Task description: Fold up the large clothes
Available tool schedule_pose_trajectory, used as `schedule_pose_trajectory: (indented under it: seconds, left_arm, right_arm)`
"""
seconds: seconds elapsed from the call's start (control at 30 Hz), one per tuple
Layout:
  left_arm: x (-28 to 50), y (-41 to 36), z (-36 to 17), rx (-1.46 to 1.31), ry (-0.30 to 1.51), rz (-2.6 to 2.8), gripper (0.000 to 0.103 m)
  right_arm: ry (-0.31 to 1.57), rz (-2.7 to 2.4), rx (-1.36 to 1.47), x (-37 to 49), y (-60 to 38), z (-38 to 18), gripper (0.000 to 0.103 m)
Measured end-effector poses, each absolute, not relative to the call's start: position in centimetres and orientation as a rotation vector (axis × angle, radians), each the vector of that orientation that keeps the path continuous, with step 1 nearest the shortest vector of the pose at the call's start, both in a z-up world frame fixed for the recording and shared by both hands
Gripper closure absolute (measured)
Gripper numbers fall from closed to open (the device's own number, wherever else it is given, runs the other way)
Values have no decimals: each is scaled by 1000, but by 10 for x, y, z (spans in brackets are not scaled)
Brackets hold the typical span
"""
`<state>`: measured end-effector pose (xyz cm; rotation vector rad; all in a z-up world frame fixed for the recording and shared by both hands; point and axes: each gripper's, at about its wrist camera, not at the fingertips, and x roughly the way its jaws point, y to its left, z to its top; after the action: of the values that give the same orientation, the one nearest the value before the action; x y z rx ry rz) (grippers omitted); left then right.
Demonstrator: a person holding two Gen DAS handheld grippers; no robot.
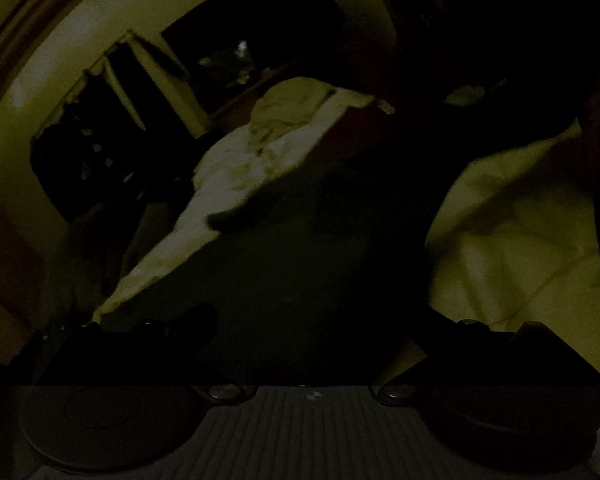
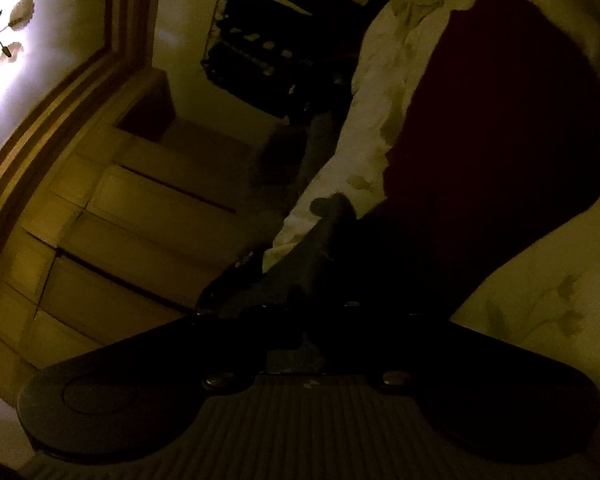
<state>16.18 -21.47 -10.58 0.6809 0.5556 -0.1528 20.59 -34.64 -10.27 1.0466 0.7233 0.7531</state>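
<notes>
Right gripper [image 2: 332,216]: near, at 6 o'clock of the right wrist view; dark fingers clenched together, tips at the edge of the dark garment, whether cloth is pinched is lost in the gloom.
Left gripper [image 1: 300,320]: finger bases sit wide apart at 7 and 5 o'clock of the left wrist view; the tips are lost in shadow, so I cannot tell its state.
Dark garment [image 2: 480,140]: large dark reddish cloth spread on the bed, running from centre to 2 o'clock in the right view; in the left view it fills the centre [image 1: 320,240] as a near-black mass.
Pale floral bedsheet [image 2: 364,132]: beneath the garment, showing at 12 and 4 o'clock.
Right view only: cream panelled wardrobe [image 2: 112,220] at 9 o'clock; lit leaf-shaped ceiling lamp [image 2: 8,28] at 10 o'clock.
Left view only: crumpled pale pillow [image 1: 288,108] at 12 o'clock, beyond the garment.
Far, both views: dark shelf rack [image 1: 88,152] against the wall.
</notes>
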Motion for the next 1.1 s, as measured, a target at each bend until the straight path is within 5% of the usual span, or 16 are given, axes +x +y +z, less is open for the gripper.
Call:
schedule_pose_trajectory:
  seconds: [0.33,0.57,0.77,0.83,0.9,1.1]
  left_arm:
    - [174,-243,-110,734,375,-75,0]
    - [211,-256,-135,807,437,-58,0]
    - [199,-234,-121,588,401,-57,20]
    - [188,-218,-106,471,383,-62,20]
    - [179,-201,-93,369,369,-78,20]
    - [169,-194,-90,390,348,-97,20]
  right_arm:
    - [623,875,1088,201,-349,-90,93]
    - [634,901,1080,196,-350,-90,93]
    - [665,921,1057,196,-347,-93,90]
    - [646,916,1113,196,-354,-96,73]
    - [602,860,1158,195,-365,-98,14]
    - [645,801,1326,205,-379,-120,5]
